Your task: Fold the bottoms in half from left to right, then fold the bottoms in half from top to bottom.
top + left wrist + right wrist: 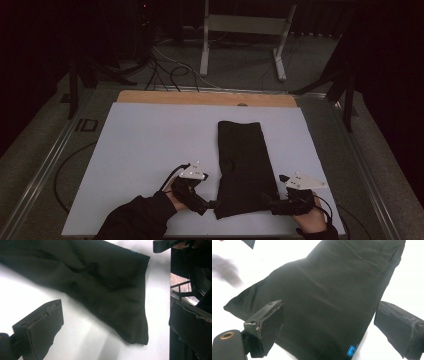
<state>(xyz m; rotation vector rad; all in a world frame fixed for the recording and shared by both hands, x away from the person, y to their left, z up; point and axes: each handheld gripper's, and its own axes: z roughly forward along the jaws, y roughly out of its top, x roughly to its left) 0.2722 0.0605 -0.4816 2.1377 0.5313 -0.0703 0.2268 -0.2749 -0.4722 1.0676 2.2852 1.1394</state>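
You're working in a lab-style recording bay, not a home. Your table (75,150) is metal-framed with a white mat (150,150) over a wooden board (200,98), black curtains close off the dark room, loose cables (165,70) trail across grey carpet, and a white metal stand (245,30) waits behind.

Black folded garment (243,165), long strip lying flat on white mat, small blue label at near edge

Left of the folded black cloth garment (243,167), the white table sheet (150,150) lies open and unobstructed.
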